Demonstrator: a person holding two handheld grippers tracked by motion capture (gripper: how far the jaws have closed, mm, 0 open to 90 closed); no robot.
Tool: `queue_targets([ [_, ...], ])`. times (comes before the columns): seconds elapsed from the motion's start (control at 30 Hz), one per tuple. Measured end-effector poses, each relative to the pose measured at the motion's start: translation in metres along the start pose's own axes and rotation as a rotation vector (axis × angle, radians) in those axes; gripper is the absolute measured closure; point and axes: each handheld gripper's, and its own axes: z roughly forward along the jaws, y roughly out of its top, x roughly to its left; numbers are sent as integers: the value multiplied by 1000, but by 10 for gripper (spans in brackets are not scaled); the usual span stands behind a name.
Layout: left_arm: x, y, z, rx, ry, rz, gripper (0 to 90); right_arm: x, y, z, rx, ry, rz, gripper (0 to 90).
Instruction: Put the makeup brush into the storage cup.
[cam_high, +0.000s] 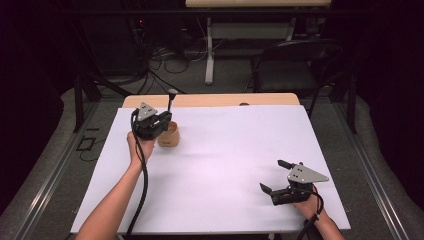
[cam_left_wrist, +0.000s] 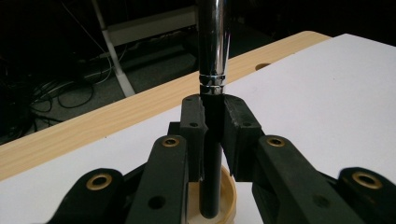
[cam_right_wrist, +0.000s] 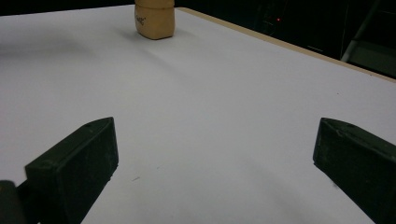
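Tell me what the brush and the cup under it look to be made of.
Brush: polished chrome-like metal ferrule with mirror streaks; glossy black handle below, plastic or lacquered wood. Cup: pale tan, matte, probably wood or bamboo; the grain is too faint to be certain.

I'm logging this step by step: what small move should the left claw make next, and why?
Probably open the left claw a little and let go. It is shut on the brush, which stands upright with its lower end already down inside the cup. The right claw rests open, far off on the table.
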Motion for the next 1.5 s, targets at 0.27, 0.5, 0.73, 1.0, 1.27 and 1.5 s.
queue_targets([
  [0.27, 1, -2, 5, -9, 16, -18, 794, 0, 0, 0, 1, 2, 1, 0],
  [0.5, 3, -5, 8, -23, 28, -32, 793, 0, 0, 0, 2, 2, 1, 0],
  [0.73, 3, -7, 13, -14, 36, -30, 793, 0, 0, 0, 4, 2, 1, 0],
  [1.0, 2, -10, 19, 9, 38, -28, 792, 0, 0, 0, 4, 5, 0, 0],
  [1.27, 2, -11, 23, 29, 41, -11, 792, 0, 0, 0, 6, 6, -1, 0],
  [1.5, 2, -13, 25, 33, 45, -18, 792, 0, 0, 0, 6, 6, -2, 0],
])
